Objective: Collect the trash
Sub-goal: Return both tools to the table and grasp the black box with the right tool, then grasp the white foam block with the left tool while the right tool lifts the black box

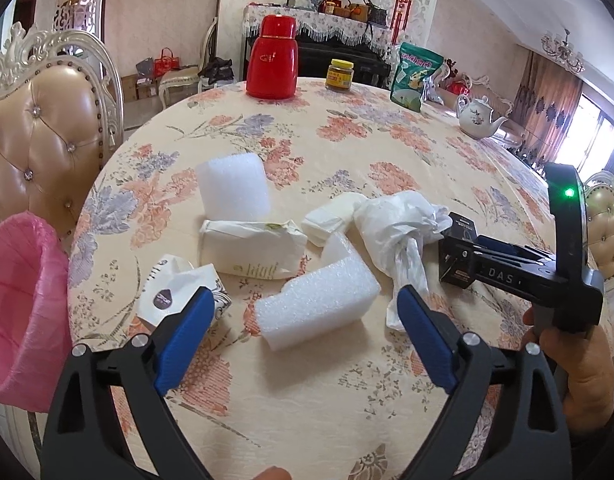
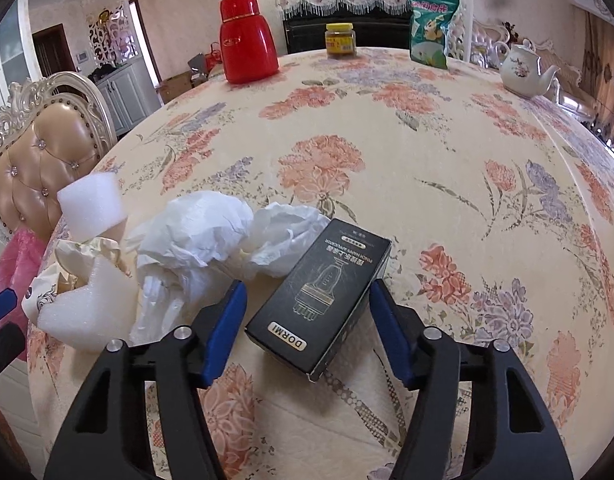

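Right gripper (image 2: 305,300): jaws apart, one on each side of the black box (image 2: 321,296), which lies flat on the tabletop (image 2: 427,152); whether the pads touch the box I cannot tell.
Left gripper (image 1: 305,306): jaws wide apart, above the tabletop, with the foam block (image 1: 319,302) between the tips; it holds nothing.
Foam block: lies on the cloth, near the middle of the trash heap.
Plastic bag (image 1: 399,224): crumpled, just right of the foam block, between it and the black box.
Paper pack (image 1: 253,250): white, just behind the foam block.
Second foam piece (image 1: 233,184): behind the paper pack, farther from the foam block.
Tissue pack (image 1: 177,292): crumpled, left of the foam block, partly behind the left jaw.
Pink bin (image 1: 21,308): at the tabletop edge, far left of the foam block.
Far side: red flask (image 1: 272,58), jar (image 1: 339,75), green pouch (image 1: 415,76) and teapot (image 1: 477,117) stand well apart from the foam block.
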The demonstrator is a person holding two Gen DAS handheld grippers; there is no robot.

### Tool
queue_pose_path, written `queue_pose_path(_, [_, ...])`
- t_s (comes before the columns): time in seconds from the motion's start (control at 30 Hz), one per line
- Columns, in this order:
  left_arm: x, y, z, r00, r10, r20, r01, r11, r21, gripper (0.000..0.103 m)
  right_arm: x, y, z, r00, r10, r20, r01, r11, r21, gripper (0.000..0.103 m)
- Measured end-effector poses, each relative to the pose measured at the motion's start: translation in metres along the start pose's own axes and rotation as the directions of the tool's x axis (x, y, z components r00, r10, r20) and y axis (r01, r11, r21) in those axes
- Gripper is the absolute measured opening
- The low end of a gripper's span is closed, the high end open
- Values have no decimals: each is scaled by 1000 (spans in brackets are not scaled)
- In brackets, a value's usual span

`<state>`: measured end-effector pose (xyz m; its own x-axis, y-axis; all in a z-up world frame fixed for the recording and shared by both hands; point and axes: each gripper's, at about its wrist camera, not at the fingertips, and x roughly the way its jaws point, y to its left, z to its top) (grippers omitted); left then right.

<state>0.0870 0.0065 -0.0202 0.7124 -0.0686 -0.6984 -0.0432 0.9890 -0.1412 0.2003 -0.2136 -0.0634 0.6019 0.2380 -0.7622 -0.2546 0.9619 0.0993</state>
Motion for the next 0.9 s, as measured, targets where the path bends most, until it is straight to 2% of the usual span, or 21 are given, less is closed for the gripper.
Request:
queue_pose_path(0.37, [10,-5,-1,1000,-1,-28,1,1000,-5,94,-3,-5,1,1000,-9,7,9,1000,8,42])
queue_pose_path(0.67, [22,-6,-3,998,6,-63,-6,1000,-4,94,-24,-4,5,996,-1,87,1,1000,2,41])
queue_pose_path(0.73, [25,-6,-3,997,10,-72,-11,1000,-11,95,-31,-2,6,993,14,114,-14,1000,-5,22])
queue_pose_path(0.77, [28,-6,-3,997,14,-78,-16,1000,-23,98,-33,-2,7,992,22,123,-21,1000,-7,18])
queue_pose_path(0.9, [34,-9,-2,996,13,-91,-18,998,-53,98,-37,6,7,990,47,134,-43,999,-33,18])
